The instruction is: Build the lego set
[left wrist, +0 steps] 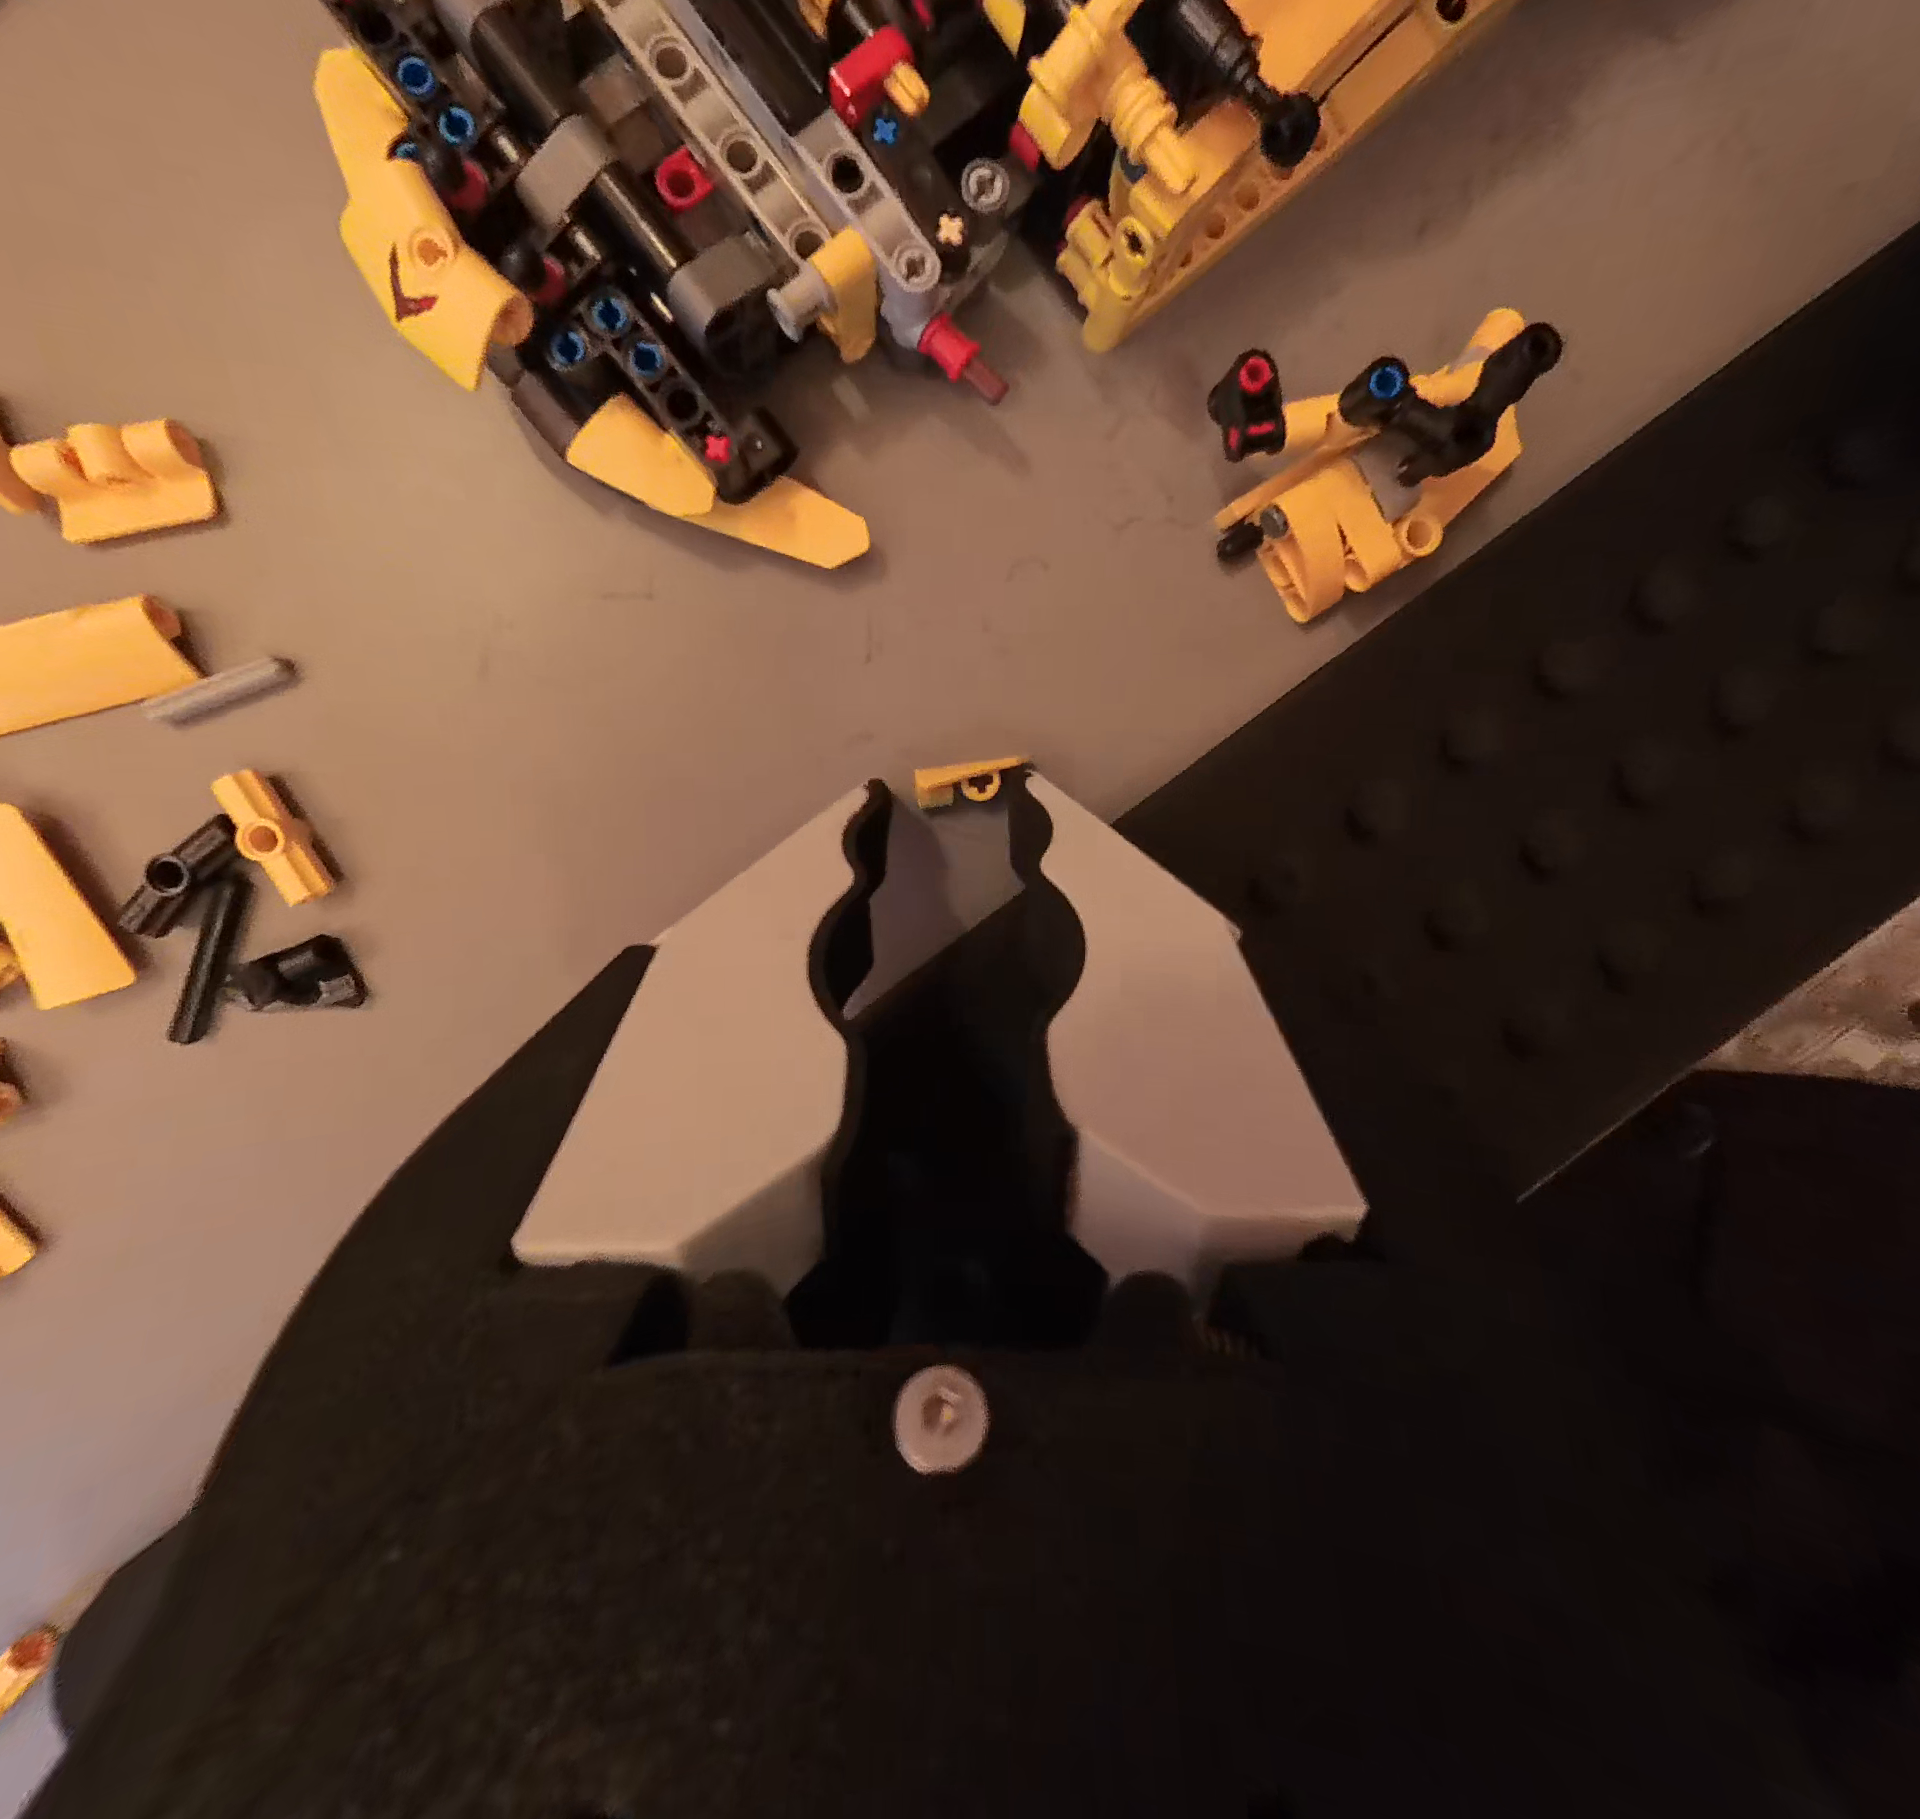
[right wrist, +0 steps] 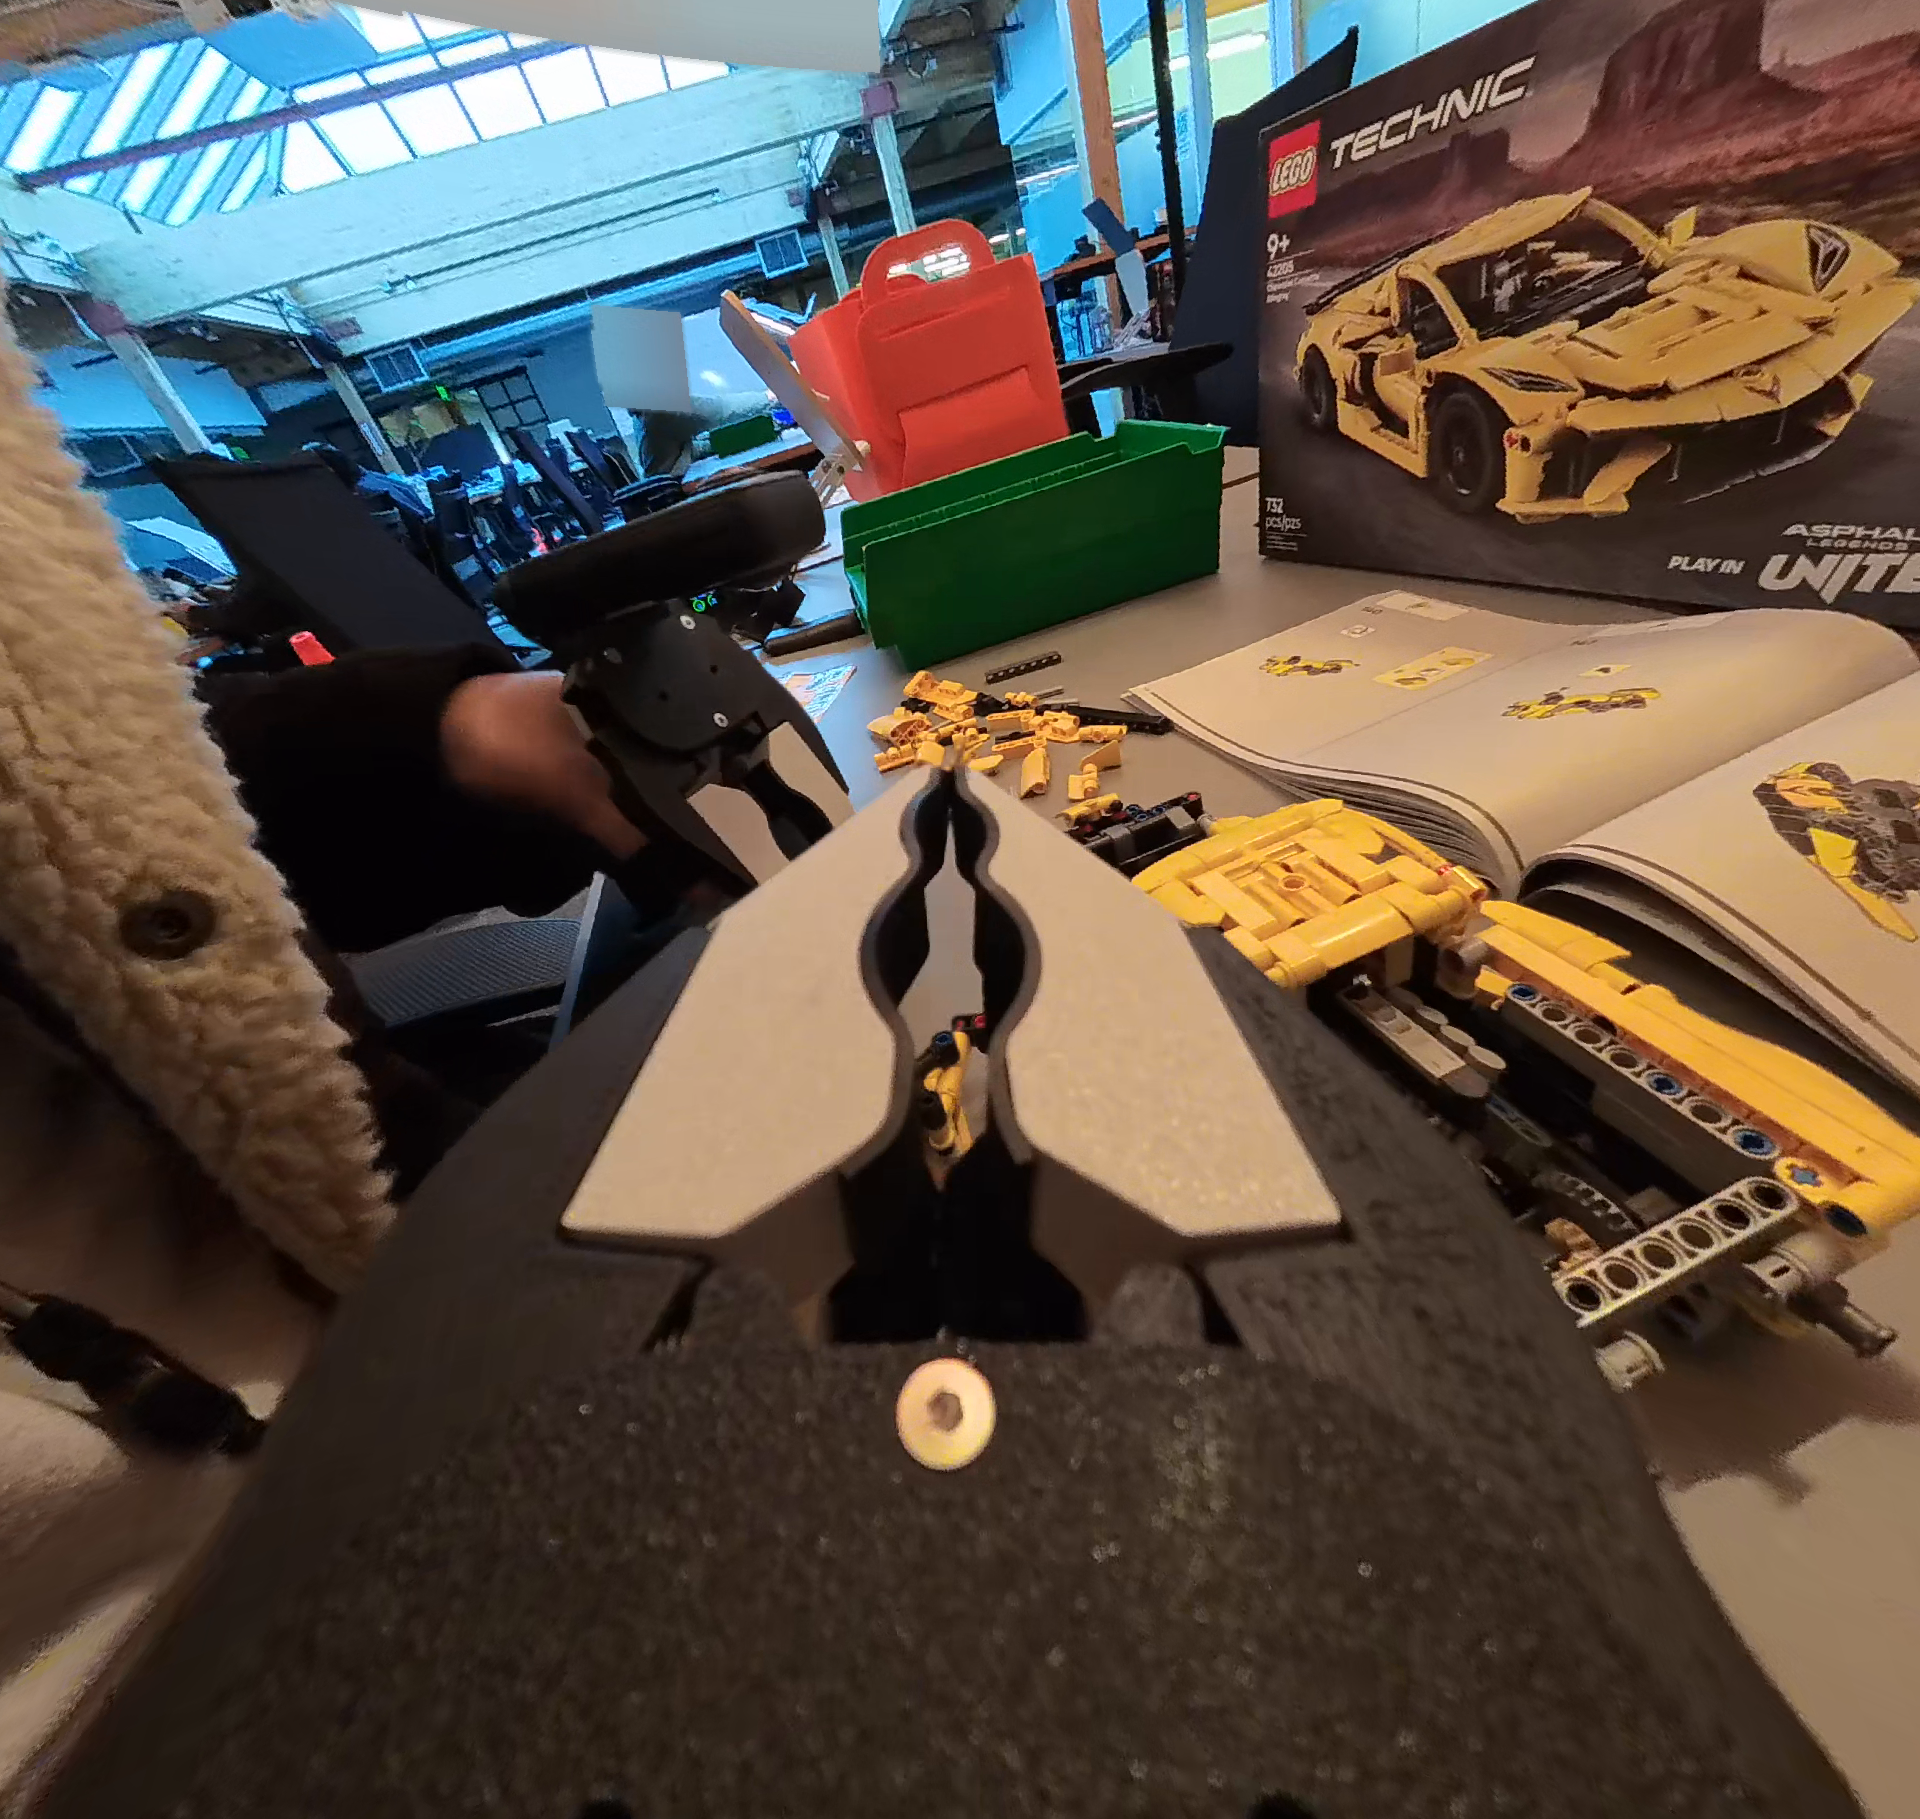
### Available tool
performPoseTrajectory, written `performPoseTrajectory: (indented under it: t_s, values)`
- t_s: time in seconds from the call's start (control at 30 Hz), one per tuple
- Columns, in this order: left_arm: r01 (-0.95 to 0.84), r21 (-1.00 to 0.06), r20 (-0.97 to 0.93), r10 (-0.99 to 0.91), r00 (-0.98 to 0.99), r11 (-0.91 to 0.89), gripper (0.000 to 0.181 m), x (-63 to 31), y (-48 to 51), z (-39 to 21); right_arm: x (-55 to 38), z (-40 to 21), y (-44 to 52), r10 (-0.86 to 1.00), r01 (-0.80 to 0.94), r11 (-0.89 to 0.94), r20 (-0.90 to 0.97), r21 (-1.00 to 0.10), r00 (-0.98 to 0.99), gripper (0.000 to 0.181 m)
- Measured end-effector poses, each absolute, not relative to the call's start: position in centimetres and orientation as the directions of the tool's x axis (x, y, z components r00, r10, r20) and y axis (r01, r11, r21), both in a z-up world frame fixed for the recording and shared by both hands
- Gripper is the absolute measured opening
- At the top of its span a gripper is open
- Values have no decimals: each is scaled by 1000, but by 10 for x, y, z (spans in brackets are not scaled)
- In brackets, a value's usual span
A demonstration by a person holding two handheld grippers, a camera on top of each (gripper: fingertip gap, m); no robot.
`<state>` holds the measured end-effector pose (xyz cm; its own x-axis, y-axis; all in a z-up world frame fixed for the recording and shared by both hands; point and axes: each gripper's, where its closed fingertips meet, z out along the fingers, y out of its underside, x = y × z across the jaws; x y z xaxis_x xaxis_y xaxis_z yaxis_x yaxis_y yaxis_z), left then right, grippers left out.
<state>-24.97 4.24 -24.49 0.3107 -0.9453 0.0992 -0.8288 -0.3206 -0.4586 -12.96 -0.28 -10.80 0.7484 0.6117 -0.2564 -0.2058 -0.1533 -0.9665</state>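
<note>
A: Left gripper [left wrist: 951,793]?
B: Fingertips pinch a small yellow piece [left wrist: 971,782] above the grey table [left wrist: 623,689], near the table's near edge.

A: Right gripper [right wrist: 951,782]?
B: Clenched, tips meeting, nothing between them.

A: The model?
B: The part-built yellow car [right wrist: 1507,1021] lies right of the right gripper, beside the open instruction booklet [right wrist: 1558,730]; loose yellow parts [right wrist: 997,730] lie farther off.

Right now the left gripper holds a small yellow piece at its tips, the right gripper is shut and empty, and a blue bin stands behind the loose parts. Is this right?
Not quite: the bin is green, not blue, as the right wrist view shows. The rest holds: the left gripper holds the small yellow piece, and the right gripper is shut and empty.
</note>
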Motion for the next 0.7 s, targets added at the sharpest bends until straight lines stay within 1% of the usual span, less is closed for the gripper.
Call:
performPoseTrajectory:
  t_s: [0.17,0.33,0.4,0.6,0.7]
  values:
    - [-860,-433,69,-961,267,-270,23,-249,41,-246,-130,-108,-3,620,-220,-165,-275,-961,735,0]
    - [-866,-434,67,-968,243,-247,22,-247,41,-246,-132,-110,-2,627,-221,-178,-284,-959,726,0]
    - [-867,-438,75,-971,227,-236,17,-246,39,-246,-132,-111,-2,627,-222,-180,-286,-958,725,0]
    - [-864,-477,47,-986,159,-162,16,-243,39,-245,-132,-111,-2,629,-225,-184,-291,-957,721,0]
    - [-834,-544,-11,-993,122,-96,16,-240,45,-240,-132,-111,-1,629,-224,-184,-290,-957,721,0]
